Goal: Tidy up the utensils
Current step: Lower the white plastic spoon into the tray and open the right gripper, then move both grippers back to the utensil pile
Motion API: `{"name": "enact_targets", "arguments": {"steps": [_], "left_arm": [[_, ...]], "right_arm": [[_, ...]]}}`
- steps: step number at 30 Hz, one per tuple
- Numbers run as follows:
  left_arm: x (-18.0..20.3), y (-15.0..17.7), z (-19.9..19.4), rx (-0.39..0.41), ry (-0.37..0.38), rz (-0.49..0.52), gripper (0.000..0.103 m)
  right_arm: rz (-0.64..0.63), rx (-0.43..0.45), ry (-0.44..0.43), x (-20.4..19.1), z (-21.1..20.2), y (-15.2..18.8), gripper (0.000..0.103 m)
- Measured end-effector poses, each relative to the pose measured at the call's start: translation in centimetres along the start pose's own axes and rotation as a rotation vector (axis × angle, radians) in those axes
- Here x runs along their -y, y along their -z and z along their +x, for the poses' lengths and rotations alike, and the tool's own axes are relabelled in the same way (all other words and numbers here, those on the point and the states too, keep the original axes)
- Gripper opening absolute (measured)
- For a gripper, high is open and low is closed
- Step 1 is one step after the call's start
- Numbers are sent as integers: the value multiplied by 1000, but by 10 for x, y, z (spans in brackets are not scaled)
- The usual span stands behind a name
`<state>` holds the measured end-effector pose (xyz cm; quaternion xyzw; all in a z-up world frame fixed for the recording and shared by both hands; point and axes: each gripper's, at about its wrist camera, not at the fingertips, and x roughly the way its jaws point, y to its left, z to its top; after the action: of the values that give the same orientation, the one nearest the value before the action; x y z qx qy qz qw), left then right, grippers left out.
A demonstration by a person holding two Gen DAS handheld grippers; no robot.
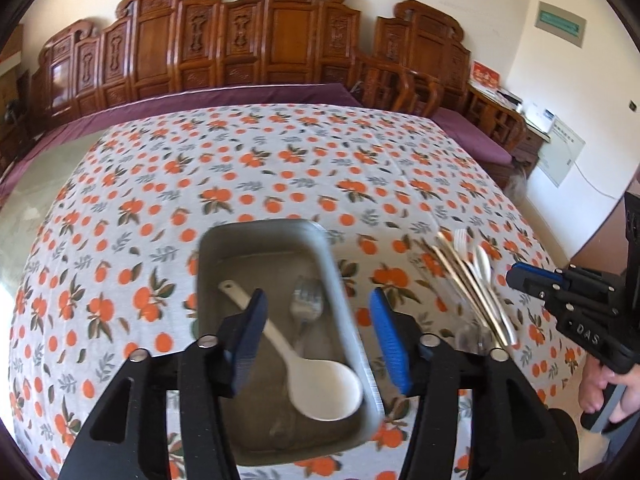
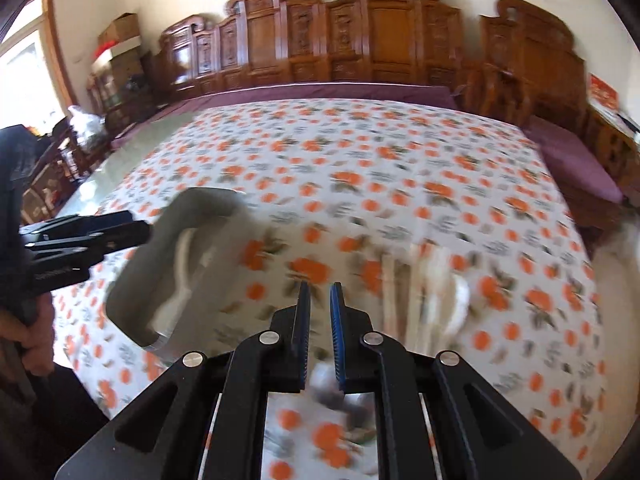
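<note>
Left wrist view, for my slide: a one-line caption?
Open left gripper above grey tray holding ladle and fork; more utensils beside it.

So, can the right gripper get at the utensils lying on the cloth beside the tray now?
Probably yes: the right gripper is empty, and nothing lies between it and the loose utensils.

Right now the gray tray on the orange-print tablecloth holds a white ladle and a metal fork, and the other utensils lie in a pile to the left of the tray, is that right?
Not quite. The gray tray does hold the white ladle and metal fork, but the left wrist view shows the utensil pile lying to the right of the tray, not the left.
</note>
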<state>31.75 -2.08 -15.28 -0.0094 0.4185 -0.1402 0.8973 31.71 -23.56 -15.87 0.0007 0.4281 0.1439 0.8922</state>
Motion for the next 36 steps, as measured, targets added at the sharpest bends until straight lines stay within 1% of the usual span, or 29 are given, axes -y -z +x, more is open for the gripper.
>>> {"name": "enact_targets", "arguments": {"steps": [3,6,13,19,21,24,27,31,32,33,36], "left_arm": [[16,1,1,0,14,22,55],[33,4,4,-3,21,52,60],[56,13,18,-36,29,85,61],[68,21,28,-62,31,113,61],[70,22,28,-64,36,116,61],[71,23,28,-64,42,117,61],[72,23,27,-63,45,120,61],[73,24,28,-64,44,122,61],[73,25,28,-65,44,122,61],[73,25,28,-66,44,122,61],[75,26,29,-67,43,127,61]], "right_arm": [[18,-7,27,21,-3,14,13],[35,-33,30,31,3,26,13],[61,-98,8,29,38,41,13],[83,-143,1,27,60,45,13],[82,-158,5,26,68,45,13],[74,-179,38,25,77,44,13],[55,-172,63,24,82,44,10],[28,-161,86,21,84,44,10],[26,-159,88,21,84,45,8],[27,-157,85,22,84,45,4],[40,-155,53,23,82,46,4]]}}
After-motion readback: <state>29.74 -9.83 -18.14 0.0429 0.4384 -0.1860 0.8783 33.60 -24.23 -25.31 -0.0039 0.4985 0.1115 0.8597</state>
